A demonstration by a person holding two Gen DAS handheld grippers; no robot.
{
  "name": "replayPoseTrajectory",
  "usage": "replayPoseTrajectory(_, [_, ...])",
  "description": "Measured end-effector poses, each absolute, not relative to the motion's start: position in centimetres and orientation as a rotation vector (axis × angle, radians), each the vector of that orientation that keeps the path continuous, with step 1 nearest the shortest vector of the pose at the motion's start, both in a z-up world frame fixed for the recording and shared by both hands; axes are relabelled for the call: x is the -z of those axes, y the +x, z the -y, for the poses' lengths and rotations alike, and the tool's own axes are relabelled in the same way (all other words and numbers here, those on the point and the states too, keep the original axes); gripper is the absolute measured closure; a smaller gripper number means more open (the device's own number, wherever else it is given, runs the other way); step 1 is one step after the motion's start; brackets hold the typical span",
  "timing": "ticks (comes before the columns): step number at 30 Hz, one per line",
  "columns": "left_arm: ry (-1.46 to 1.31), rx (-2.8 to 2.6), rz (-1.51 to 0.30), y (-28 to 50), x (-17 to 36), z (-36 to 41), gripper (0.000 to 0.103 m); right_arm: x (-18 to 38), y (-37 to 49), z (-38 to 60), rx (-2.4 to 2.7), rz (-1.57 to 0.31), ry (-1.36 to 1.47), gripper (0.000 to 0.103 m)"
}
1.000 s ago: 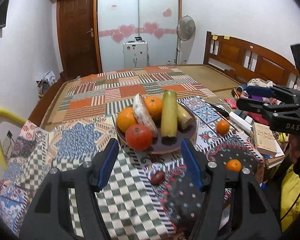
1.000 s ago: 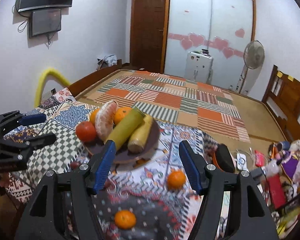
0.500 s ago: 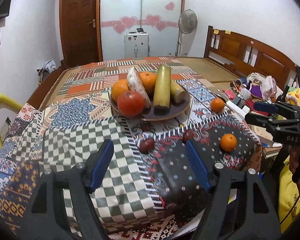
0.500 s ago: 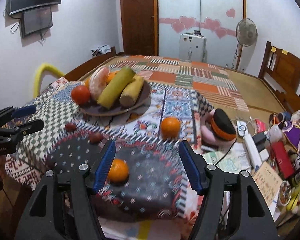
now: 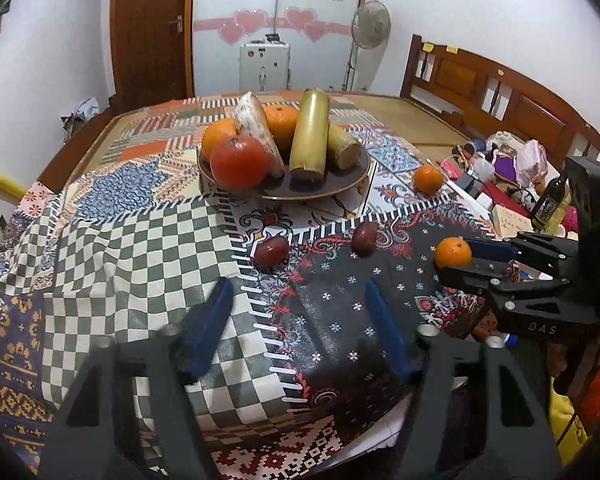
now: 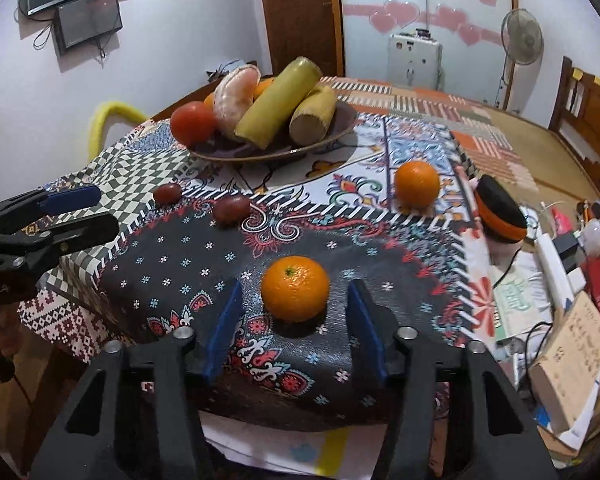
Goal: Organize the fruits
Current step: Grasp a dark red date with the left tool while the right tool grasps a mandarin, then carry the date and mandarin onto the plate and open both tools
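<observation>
My right tongs (image 6: 292, 320) stand apart, the near orange (image 6: 295, 288) dead ahead between their tips; left tongs (image 5: 300, 320), also apart, sit farther off.

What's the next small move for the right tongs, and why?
Probably ease the right tongs forward a little and close on the near round orange tangerine. They stand open with the fruit lined up between the blue pads but just ahead of them, not touching. It lies loose on the dark patterned cloth, outside the brown fruit plate.
</observation>
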State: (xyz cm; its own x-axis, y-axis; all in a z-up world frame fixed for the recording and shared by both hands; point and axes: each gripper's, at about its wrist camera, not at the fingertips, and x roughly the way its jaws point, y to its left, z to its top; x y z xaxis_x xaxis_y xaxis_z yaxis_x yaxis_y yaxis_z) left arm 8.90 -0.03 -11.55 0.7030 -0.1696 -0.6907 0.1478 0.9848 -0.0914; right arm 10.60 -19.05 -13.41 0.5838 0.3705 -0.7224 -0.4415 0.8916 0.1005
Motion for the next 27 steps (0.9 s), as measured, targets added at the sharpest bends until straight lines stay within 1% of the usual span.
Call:
replayPoseTrajectory(1, [-0.032,0.181,-0.782,9.3,11.8,-0.1,0.047,13.4,10.6,19.0,-0.473,-0.815,-0.096,0.066])
replayPoseTrajectory(2, [-0.033,0.182,-0.787,9.5,11.9,-0.2,0.048,13.4,10.7,19.0,-0.475,-0.814,-0.099,0.071])
replayPoseTrajectory(4, [-0.038,0.184,-0.798,10.1,12.1,-0.4,0.053,13.3,10.8,19.0,-0.485,-0.813,-0.093,0.071])
replayPoseTrajectory(7, [-0.045,0.176,-0.817,11.0,12.6,-0.7,0.056,12.9,10.9,19.0,-0.492,-0.796,-0.090,0.071])
replayPoseTrajectory(14, [-0.036,0.151,-0.855,13.5,13.7,-0.9,0.058,12.1,12.3,18.9,-0.504,-0.766,-0.068,0.071])
replayPoseTrajectory(17, [-0.033,0.142,-0.857,14.4,13.9,-0.9,0.061,12.0,13.0,18.4,-0.520,-0.761,-0.064,0.071])
replayPoseTrajectory(20, [-0.025,0.150,-0.858,14.9,14.1,-0.7,0.070,11.8,13.8,17.8,-0.534,-0.750,-0.069,0.071])
replayPoseTrajectory(22, [-0.015,0.149,-0.854,15.0,14.2,-0.7,0.078,11.6,14.2,17.6,-0.540,-0.744,-0.071,0.071])
replayPoseTrajectory(24, [-0.015,0.159,-0.847,15.1,14.3,-0.7,0.081,11.4,14.6,17.3,-0.546,-0.737,-0.072,0.071])
replayPoseTrajectory(27, [-0.009,0.162,-0.846,15.2,14.1,-0.8,0.082,11.1,15.2,17.0,-0.555,-0.728,-0.071,0.071])
